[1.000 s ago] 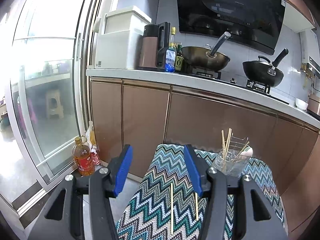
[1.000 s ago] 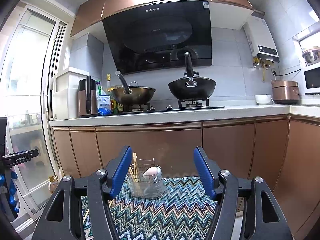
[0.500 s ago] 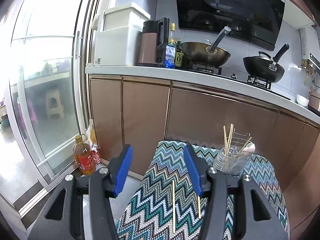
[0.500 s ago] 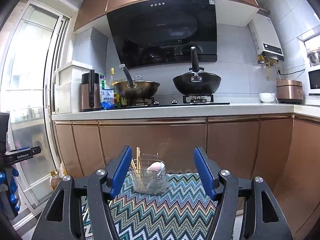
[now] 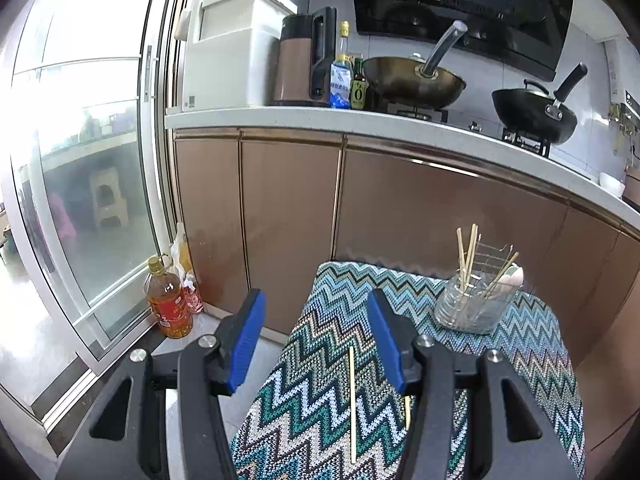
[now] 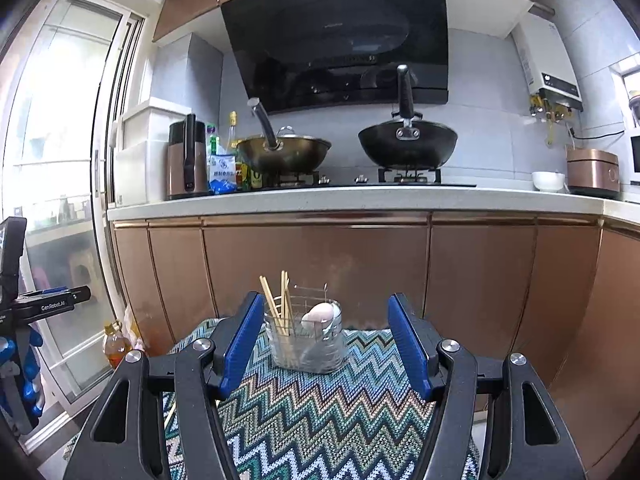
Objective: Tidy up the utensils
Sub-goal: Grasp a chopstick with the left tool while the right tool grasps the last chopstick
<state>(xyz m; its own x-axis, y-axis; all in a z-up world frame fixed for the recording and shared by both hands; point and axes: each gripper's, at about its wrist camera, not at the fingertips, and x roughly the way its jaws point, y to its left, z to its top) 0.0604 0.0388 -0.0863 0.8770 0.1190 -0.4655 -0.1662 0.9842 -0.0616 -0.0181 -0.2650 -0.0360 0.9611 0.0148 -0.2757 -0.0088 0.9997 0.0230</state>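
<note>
The left gripper (image 5: 314,336) hangs over the left part of a small worktop (image 5: 532,364) covered in a zigzag-patterned cloth, its blue-padded jaws spread with nothing between them. Below the gap a single chopstick (image 5: 352,404) lies flat on the cloth, running from the near edge toward the far edge. A second chopstick (image 5: 407,412) lies just beside it to the right, mostly hidden behind the right-hand finger, so only a short piece shows.

Toward the far right corner of the worktop stands a clear glass holder (image 5: 472,304) with a wire rack rising behind it. Several chopsticks (image 5: 466,252) stand in it, leaning, along with what looks like a white spoon (image 5: 514,276), though through the glass it is hard to be sure.

The right gripper (image 6: 326,340) points at the same holder (image 6: 308,340) from the near edge, jaws also spread and empty, the holder framed between them but well beyond the fingertips. In this view the upright chopsticks (image 6: 276,304) lean at the holder's left side and the white spoon (image 6: 318,314) sits at its right.

Behind the worktop run brown cabinet doors (image 6: 320,264) under a pale kitchen counter (image 6: 360,196) carrying two woks. A bottle of amber liquid (image 5: 167,304) stands on the floor by the glass door.
</note>
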